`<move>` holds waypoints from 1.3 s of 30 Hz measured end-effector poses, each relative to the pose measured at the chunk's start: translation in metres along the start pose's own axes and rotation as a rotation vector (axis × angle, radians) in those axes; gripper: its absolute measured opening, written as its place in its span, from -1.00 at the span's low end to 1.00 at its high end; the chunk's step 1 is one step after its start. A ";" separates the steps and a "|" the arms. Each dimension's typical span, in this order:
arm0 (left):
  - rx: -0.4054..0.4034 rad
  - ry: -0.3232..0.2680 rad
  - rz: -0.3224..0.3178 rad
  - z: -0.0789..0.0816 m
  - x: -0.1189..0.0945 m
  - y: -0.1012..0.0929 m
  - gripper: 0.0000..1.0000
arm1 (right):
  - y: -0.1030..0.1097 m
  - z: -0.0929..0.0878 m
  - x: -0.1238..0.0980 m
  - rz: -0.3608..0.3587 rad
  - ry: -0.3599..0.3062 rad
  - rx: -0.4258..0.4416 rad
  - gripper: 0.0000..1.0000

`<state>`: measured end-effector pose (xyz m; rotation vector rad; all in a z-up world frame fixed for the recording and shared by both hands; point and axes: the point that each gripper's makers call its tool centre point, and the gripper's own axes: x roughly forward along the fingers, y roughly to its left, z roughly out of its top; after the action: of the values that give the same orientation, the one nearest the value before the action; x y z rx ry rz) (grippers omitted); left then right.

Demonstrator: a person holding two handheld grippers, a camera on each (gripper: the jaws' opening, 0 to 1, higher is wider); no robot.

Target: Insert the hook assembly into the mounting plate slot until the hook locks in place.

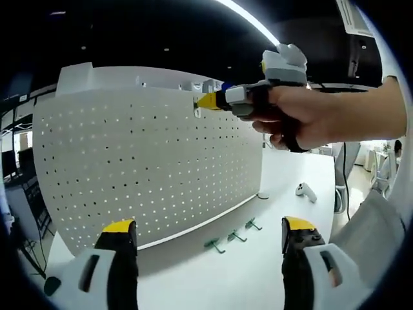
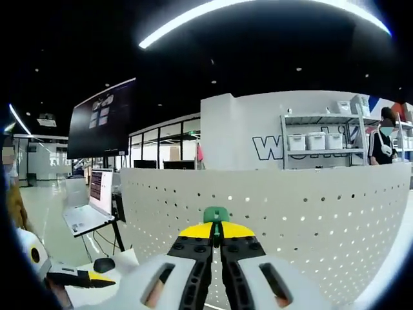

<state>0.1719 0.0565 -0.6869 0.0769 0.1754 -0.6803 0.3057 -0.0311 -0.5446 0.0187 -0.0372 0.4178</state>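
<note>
The right gripper (image 2: 216,234) jaws are clamped on a green hook (image 2: 216,215), held against the upper part of the white pegboard (image 2: 310,213). Should it be tilted, its prongs may miss the holes and jam. The left gripper (image 1: 210,234) jaws are held apart; spare hooks (image 1: 233,236) lie beyond them on the surface (image 1: 284,187).

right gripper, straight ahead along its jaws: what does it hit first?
Likely the white pegboard. The right gripper is shut on a green hook, and that hook leads at the panel's upper edge; the left gripper view shows the right gripper close to the pegboard. Contact can't be confirmed.
</note>
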 end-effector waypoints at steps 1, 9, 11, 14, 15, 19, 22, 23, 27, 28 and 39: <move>0.000 -0.003 -0.001 0.000 0.000 0.000 0.90 | -0.003 0.001 0.002 -0.015 -0.001 -0.016 -0.99; -0.007 -0.016 -0.001 0.001 0.000 0.000 0.88 | -0.012 0.006 0.010 -0.063 -0.021 -0.016 -0.99; -0.007 -0.018 -0.004 0.001 0.000 -0.001 0.88 | -0.011 0.007 0.013 -0.070 -0.019 -0.030 -0.99; -0.008 -0.021 -0.006 0.000 0.001 -0.001 0.88 | -0.009 0.009 0.017 -0.081 -0.026 -0.033 -0.99; -0.008 -0.021 -0.005 0.000 0.001 -0.001 0.88 | -0.009 0.009 0.018 -0.084 -0.027 -0.038 -0.99; -0.009 -0.033 -0.008 0.002 0.001 -0.001 0.87 | -0.009 0.012 0.023 -0.097 -0.045 -0.048 -0.99; -0.006 -0.034 -0.011 0.001 0.002 0.000 0.87 | -0.010 0.013 0.028 -0.107 -0.058 -0.045 -0.98; -0.009 -0.034 -0.011 0.000 0.002 0.000 0.87 | -0.011 0.014 0.029 -0.108 -0.062 -0.048 -0.98; -0.015 -0.040 -0.012 0.000 0.002 0.000 0.87 | -0.009 0.013 0.036 -0.108 -0.068 -0.065 -0.98; -0.016 -0.041 -0.014 0.000 0.003 0.000 0.86 | -0.010 0.011 0.037 -0.114 -0.062 -0.070 -0.98; -0.035 -0.048 -0.018 0.000 0.002 -0.001 0.86 | -0.011 0.004 0.048 -0.114 -0.049 -0.070 -0.98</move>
<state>0.1731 0.0545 -0.6872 0.0256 0.1422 -0.6959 0.3535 -0.0222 -0.5385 -0.0378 -0.0983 0.3019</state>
